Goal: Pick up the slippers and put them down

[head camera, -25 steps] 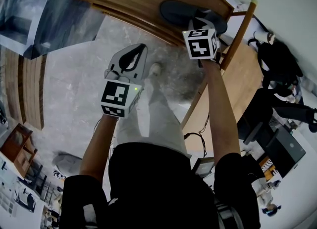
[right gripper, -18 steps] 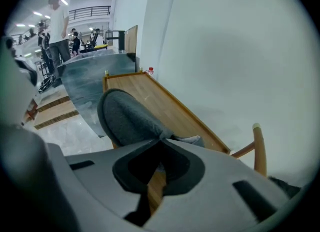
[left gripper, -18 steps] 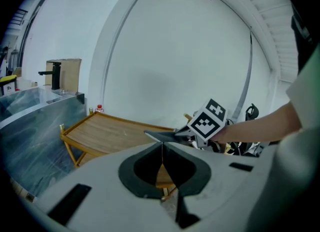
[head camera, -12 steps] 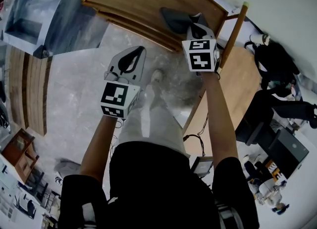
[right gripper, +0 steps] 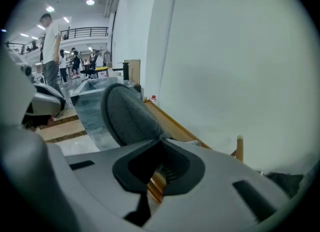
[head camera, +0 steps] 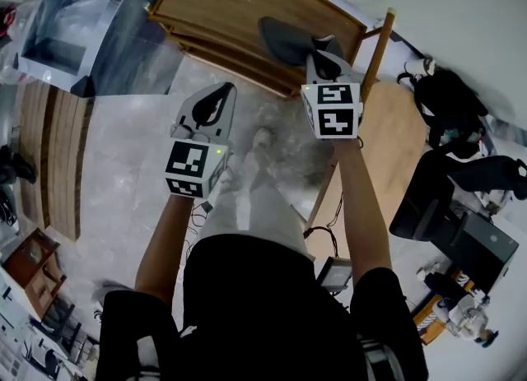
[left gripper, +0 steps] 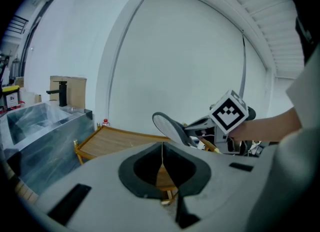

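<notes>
Grey marbled floor (head camera: 115,157) lies under a wooden rack (head camera: 222,5). My right claw (head camera: 323,48) is clamped on the edge of a grey slipper (head camera: 284,38), held above the rack; I judge it light, soft and floppy, best pinched at the stiffer sole rim. Beside it my left claw (head camera: 216,101) is closed, empty. Whatever the clear plastic bin (head camera: 82,25) holds, I cannot tell
</notes>
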Tool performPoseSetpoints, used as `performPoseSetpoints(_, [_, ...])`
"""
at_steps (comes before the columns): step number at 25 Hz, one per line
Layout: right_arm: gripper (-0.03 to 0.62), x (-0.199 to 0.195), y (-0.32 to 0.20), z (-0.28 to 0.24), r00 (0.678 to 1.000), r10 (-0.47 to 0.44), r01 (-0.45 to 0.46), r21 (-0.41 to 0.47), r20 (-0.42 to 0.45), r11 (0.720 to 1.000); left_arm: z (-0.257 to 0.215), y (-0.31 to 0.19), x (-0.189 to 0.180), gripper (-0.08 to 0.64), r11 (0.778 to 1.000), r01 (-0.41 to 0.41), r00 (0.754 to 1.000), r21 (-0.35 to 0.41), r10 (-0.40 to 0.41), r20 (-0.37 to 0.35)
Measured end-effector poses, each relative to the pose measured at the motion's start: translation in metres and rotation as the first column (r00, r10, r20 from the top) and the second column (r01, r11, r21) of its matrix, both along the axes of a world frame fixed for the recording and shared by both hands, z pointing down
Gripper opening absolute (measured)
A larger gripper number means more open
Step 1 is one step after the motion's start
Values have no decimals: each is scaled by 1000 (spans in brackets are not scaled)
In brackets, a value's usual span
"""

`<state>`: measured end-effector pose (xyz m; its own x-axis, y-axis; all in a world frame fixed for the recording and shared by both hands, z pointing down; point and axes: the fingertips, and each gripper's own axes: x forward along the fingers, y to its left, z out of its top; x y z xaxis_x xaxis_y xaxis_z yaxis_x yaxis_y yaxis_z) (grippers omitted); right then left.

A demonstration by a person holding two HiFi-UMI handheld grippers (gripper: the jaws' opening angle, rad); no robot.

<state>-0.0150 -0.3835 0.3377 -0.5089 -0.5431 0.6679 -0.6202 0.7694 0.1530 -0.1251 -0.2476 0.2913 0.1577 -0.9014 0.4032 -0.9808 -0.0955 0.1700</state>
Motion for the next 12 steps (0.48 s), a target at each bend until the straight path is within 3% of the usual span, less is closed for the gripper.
performPoseSetpoints(4, [2, -1, 21, -34, 999, 9, -11, 25, 48, 1000, -21, 16, -2, 8, 1000, -7, 1000, 2, 7, -8])
performPoseSetpoints(12, [3, -5, 71, -89, 992, 11, -22, 85, 126, 996, -56, 46, -12, 8, 995, -16, 999, 98, 12, 46])
